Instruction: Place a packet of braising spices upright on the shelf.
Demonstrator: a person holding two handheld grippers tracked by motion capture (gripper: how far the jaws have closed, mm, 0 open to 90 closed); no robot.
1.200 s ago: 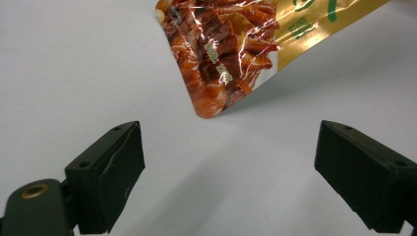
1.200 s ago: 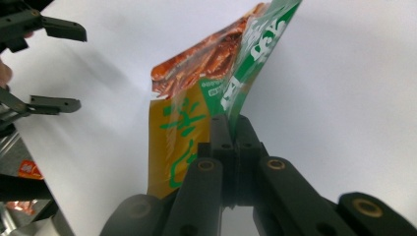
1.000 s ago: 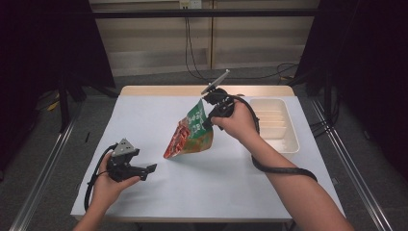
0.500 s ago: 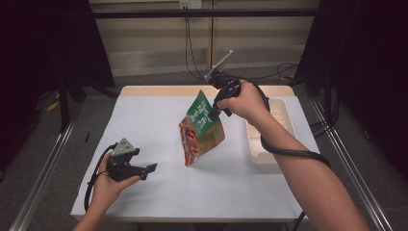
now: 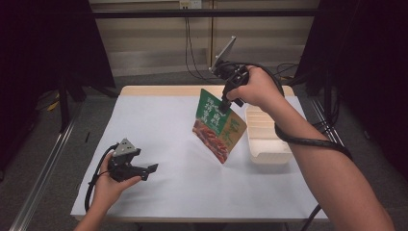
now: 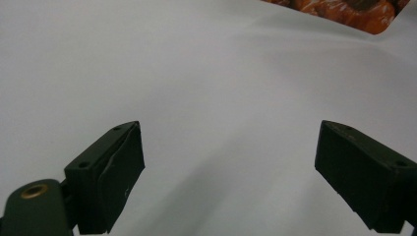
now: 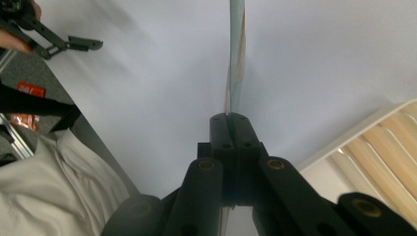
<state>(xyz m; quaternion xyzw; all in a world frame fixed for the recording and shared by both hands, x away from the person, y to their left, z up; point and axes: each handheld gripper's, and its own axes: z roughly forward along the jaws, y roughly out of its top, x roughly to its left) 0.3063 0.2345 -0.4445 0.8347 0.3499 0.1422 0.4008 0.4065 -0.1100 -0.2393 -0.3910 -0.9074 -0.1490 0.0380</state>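
Observation:
A green and red snack pouch [image 5: 219, 127] hangs in the air over the middle of the white table [image 5: 159, 120], lower corner pointing down. My right gripper [image 5: 224, 105] is shut on its top edge; in the right gripper view the pouch [image 7: 236, 59] runs edge-on out of the closed jaws of the right gripper [image 7: 230, 118]. My left gripper [image 5: 151, 168] rests low near the front left of the table, open and holding nothing. In the left gripper view the left gripper [image 6: 228, 135] has its jaws wide apart over bare table, with a corner of the pouch [image 6: 344, 7] at the top.
A white compartment tray [image 5: 269, 144] stands at the table's right side, just right of the hanging pouch; the tray [image 7: 378, 142] also appears in the right gripper view. Cables trail from both grippers. Dark curtains and a floor rail flank the table.
The right gripper has carried the pouch up and to the right, off the table and closer to the tray. The left gripper has stayed where it was.

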